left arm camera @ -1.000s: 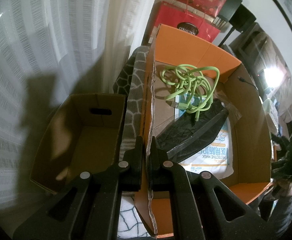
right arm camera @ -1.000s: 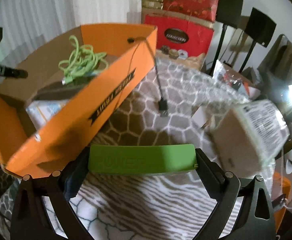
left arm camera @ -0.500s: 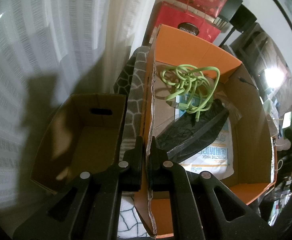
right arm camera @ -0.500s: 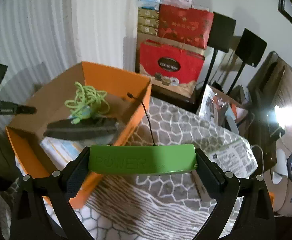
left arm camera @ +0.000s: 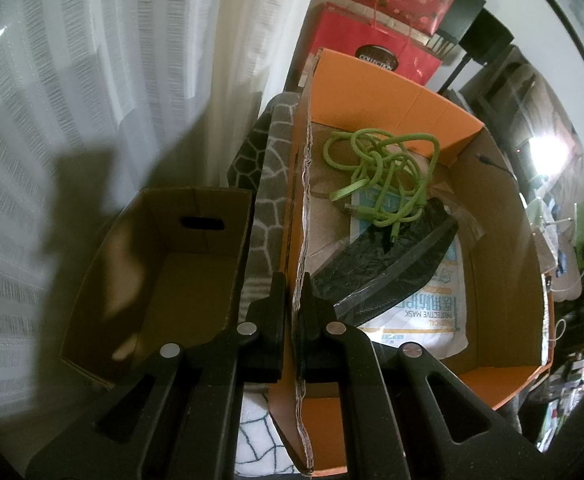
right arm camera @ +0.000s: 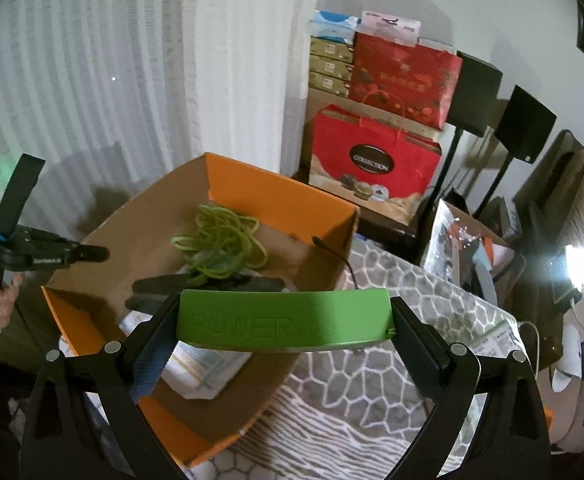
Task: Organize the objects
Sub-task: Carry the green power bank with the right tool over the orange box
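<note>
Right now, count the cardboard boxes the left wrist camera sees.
2. The orange box on the right has its wall pinched by the left gripper; the brown box stands empty on the left. Others may be hidden.

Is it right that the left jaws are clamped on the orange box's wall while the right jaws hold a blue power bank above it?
Not quite: the power bank is green, not blue, as the right wrist view shows. The rest holds: the left gripper is clamped on the orange box wall, and the right gripper holds the power bank above the box.
</note>
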Available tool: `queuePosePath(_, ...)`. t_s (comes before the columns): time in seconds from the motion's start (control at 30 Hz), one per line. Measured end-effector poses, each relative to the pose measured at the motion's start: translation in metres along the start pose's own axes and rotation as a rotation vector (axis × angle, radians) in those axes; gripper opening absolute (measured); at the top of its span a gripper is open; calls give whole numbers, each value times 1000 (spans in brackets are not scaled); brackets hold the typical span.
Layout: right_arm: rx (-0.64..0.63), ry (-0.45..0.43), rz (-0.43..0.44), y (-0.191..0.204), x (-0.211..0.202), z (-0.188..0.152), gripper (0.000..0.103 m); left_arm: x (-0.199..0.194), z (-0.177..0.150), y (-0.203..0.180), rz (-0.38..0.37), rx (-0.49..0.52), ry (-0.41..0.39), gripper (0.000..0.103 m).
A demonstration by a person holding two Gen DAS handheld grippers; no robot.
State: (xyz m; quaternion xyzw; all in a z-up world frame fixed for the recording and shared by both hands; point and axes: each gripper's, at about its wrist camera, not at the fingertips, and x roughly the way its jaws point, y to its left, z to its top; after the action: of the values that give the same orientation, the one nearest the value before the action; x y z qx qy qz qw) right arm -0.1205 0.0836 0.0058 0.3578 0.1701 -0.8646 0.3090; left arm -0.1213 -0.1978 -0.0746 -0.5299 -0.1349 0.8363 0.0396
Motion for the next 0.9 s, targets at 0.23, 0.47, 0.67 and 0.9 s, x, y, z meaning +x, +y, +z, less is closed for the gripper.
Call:
queuePosePath(0.23, -10, 0, 23, 13, 7, 9, 99, 0, 0, 0, 0, 0, 0, 5)
queuePosePath(0.47, -14, 6, 48, 25, 17, 15, 99, 0, -1, -1, 1, 0, -1, 5)
queuePosePath(0.67, -18, 14, 71, 36, 27, 22, 99, 0, -1, -1, 2, 0, -1, 5)
queuePosePath(0.9, -27, 5, 121, 49, 27, 45, 99, -1, -1, -1, 1, -4, -1, 5)
